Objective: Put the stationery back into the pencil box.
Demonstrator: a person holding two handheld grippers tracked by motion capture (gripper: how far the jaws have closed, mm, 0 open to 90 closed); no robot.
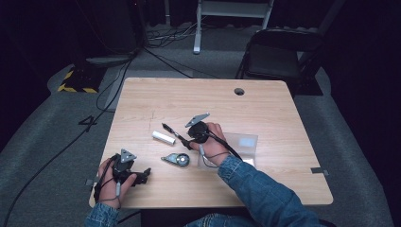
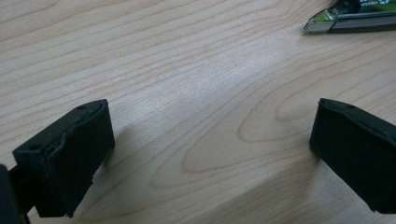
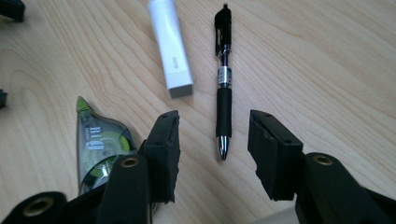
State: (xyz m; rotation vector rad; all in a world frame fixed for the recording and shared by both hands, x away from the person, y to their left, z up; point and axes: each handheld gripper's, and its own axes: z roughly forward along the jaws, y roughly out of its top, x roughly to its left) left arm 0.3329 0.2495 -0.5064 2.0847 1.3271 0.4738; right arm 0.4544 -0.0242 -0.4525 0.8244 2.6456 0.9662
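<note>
A pale wooden table stands in a dark room, with a folding chair and loose cables on the grey floor beyond it. Nearest the person, at the table's near left, the left gripper rests low over bare wood, jaws spread wide apart with nothing between them. Farther in, the right gripper hovers above a group of small stationery items, its jaws partly open and gripping nothing. The thing it appears to be going for is a black pen, lying flat on the wood with its metal tip pointing back toward the jaws, just ahead of the gap and slightly off-centre toward the jaw on the left in the right gripper view. Beside and partly under that same jaw lies a clear and green correction tape dispenser. Beyond it, just beside the pen but apart from it, lies a white tube-like stick. A clear plastic sheet or case lies behind the right hand. My worry is that, coming down as aligned, the jaw over the dispenser could land on it and push it, or the pads could catch only the pen's narrow tip, so the round barrel rolls away toward the white stick.
</note>
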